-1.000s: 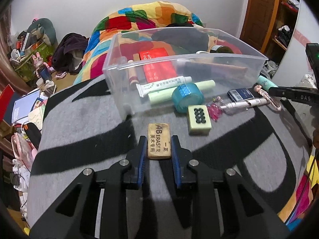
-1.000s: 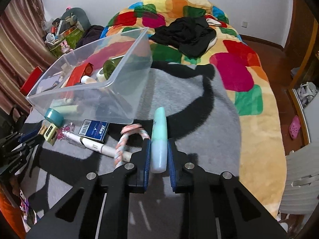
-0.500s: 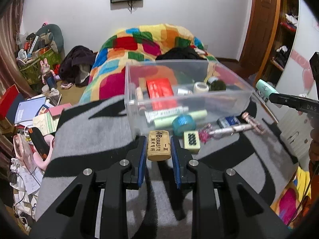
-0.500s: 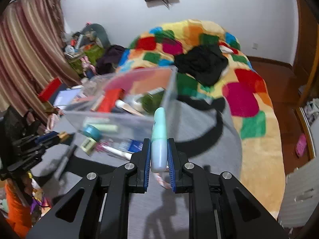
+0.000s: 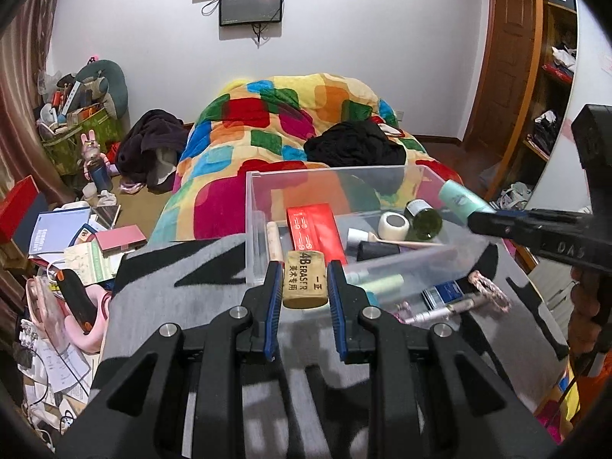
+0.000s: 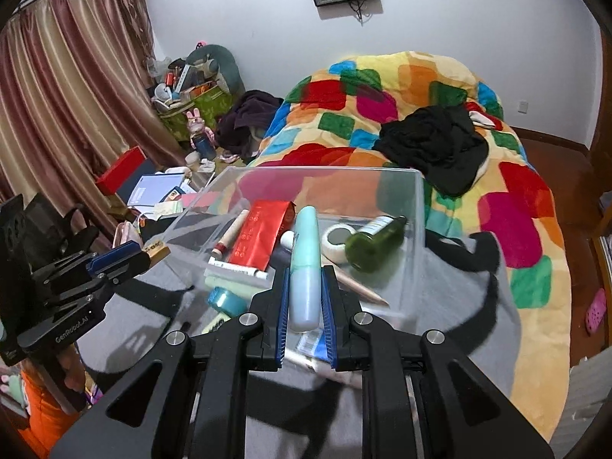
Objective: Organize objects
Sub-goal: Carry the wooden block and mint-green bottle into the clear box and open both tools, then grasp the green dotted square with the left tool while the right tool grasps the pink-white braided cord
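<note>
1. The left gripper [image 5: 304, 287] holds the eraser [image 5: 305, 285] clamped at its sides, long axis toward 12 o'clock, level with the bin's [image 5: 257, 206] near wall.
2. The right gripper [image 6: 304, 302] grips the mint tube [image 6: 305, 271], pointing at 12 o'clock over the bin rim.
3. Both hover; I judge the right nearer to dropping.
4. The bin holds a red box [image 5: 315, 227], tape roll [image 5: 392, 225], green bottle [image 5: 424, 222] and pencil [image 6: 357, 287].

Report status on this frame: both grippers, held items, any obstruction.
Left gripper shut on tan rectangular eraser, near clear plastic bin. Right gripper shut on mint-green tube, tip at bin. Nothing blocking either.
</note>
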Demonstrator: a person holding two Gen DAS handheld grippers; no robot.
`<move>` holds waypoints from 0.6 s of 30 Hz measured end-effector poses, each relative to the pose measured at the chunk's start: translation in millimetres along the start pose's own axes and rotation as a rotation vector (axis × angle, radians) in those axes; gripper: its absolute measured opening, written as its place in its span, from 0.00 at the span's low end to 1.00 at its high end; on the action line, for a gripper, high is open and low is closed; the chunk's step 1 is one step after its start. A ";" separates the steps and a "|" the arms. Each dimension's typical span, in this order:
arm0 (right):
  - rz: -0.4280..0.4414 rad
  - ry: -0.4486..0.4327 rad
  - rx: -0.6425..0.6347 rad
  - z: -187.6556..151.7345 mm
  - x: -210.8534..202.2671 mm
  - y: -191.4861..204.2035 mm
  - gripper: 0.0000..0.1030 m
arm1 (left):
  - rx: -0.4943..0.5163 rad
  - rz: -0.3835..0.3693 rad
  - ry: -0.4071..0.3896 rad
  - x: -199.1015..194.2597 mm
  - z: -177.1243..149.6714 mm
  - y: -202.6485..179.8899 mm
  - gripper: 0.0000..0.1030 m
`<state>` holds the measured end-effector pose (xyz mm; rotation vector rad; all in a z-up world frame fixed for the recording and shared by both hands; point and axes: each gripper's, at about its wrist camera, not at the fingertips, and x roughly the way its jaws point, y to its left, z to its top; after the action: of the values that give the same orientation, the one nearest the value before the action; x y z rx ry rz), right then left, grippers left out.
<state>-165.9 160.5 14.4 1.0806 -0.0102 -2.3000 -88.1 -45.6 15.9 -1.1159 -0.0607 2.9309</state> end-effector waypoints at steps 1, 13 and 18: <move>-0.002 0.007 0.001 1.9 4.7 1.0 0.14 | -0.002 0.000 0.000 2.0 1.3 0.3 0.22; -0.005 0.095 -0.031 12.7 55.4 18.3 0.13 | -0.026 -0.013 0.039 34.8 9.4 2.8 0.22; -0.024 0.110 -0.067 11.1 65.6 28.0 0.13 | -0.033 -0.021 0.041 38.9 11.1 3.9 0.22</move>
<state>-192.0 101.0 -17.2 1.1766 0.1230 -2.2418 -124.5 -49.1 -1.8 -1.1726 -0.1198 2.8979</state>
